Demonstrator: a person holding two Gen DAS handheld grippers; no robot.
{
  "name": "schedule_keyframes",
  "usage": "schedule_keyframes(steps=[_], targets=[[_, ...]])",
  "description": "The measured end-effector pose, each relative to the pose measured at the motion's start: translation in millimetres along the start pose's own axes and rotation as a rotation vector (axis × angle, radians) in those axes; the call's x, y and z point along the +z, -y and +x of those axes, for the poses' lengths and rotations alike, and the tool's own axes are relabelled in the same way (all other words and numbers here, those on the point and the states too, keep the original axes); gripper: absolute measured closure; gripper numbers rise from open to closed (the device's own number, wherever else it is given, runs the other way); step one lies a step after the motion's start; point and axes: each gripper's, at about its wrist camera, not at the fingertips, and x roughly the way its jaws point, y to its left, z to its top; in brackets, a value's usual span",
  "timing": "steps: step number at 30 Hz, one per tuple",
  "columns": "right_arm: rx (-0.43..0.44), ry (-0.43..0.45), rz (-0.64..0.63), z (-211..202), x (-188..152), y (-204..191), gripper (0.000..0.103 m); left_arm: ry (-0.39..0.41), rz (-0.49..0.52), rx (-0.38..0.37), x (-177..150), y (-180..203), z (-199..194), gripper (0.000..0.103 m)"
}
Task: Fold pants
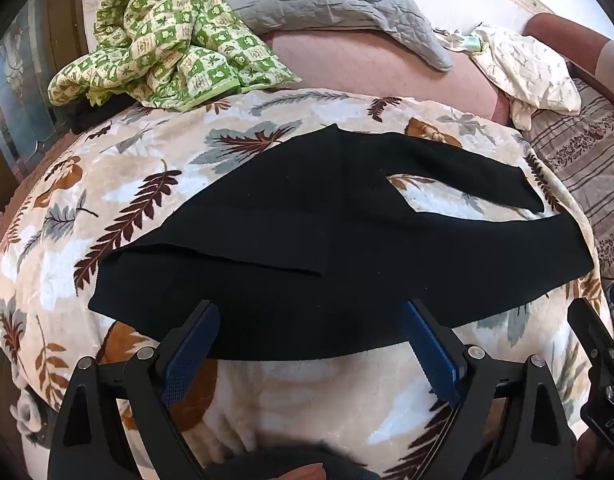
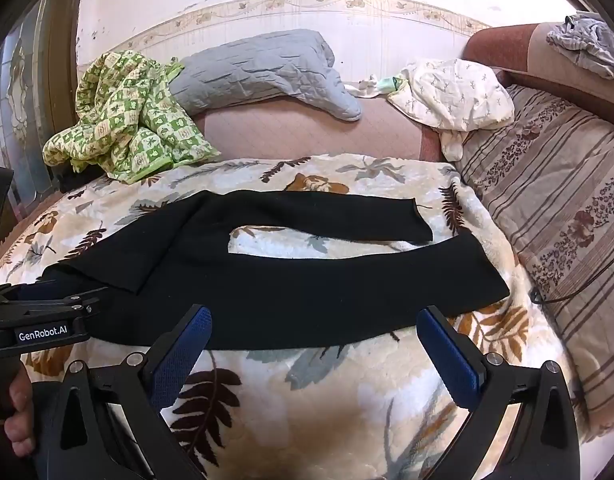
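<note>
Leaf-print blanket [image 2: 327,384] covers the bed; nearest, the left gripper [image 1: 311,336] and right gripper [image 2: 315,340] both gape, empty, at the near edge of the pants [image 2: 307,292]. These lie flat, 2 legs apart, waist perhaps left. Pinch the near leg's edge, lift evenly onto the far leg.

Left claw [image 2: 47,300] cut off by the frame's left edge, gripping hand [image 2: 15,412] too.

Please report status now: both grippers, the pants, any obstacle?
Left gripper and right gripper jaws open, empty. Black pants flat on leaf blanket, unfolded. Nothing on them.
</note>
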Motion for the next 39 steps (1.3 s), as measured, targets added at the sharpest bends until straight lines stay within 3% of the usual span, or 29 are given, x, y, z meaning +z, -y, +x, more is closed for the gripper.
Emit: schedule_keyframes(steps=[4, 13, 39], targets=[[-0.021, -0.006, -0.003, 1.6, -1.7, -0.8, 0.001, -0.009, -0.012, -0.012, 2.7, -1.7, 3.9, 0.010], [-0.191, -0.089, -0.029, 15.7, -1.7, -3.4, 0.001, -0.008, -0.017, -0.010, 2.9, -1.6, 4.0, 0.010], [-0.208, -0.129, -0.011, 22.5, -3.5, 2.2, 0.000, -0.017, -0.043, -0.026, 4.5, -7.4, 3.9, 0.010]])
